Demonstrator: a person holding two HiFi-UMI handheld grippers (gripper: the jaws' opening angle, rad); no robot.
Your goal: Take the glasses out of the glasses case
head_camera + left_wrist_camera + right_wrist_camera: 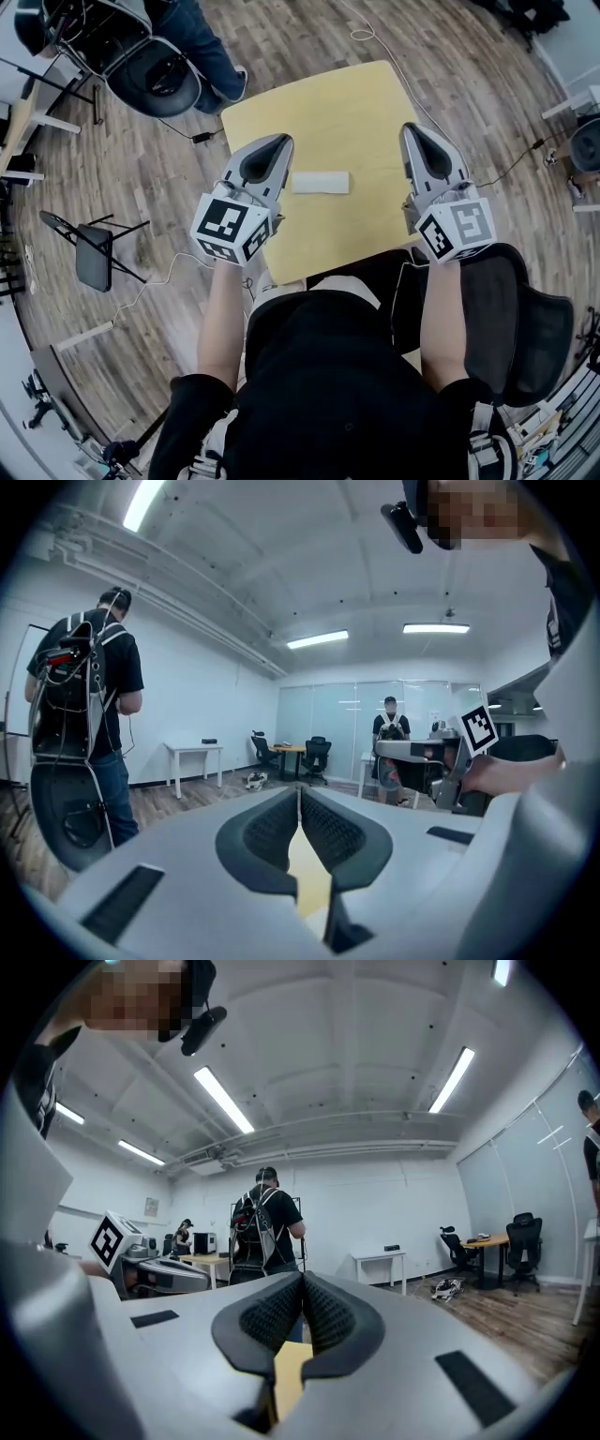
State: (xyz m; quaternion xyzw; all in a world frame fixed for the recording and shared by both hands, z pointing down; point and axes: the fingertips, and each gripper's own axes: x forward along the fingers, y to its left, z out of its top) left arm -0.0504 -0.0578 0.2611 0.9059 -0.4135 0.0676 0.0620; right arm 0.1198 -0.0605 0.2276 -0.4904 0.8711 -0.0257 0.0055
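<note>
Person (328, 394) faces white case (321, 182) on yellow table (319, 112), wooden floor (309, 37).

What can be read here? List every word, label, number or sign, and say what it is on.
No readable words or numbers anywhere.
Marker cubes: black-and-white square patterns only, no letters.
Glasses case: plain white, no print visible.
Wall notice: too small to read.

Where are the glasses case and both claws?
glasses case (321, 182), head view, middle of its top
left claw (284, 141), head view, its shut tips
right claw (411, 129), head view, its shut tips
</note>
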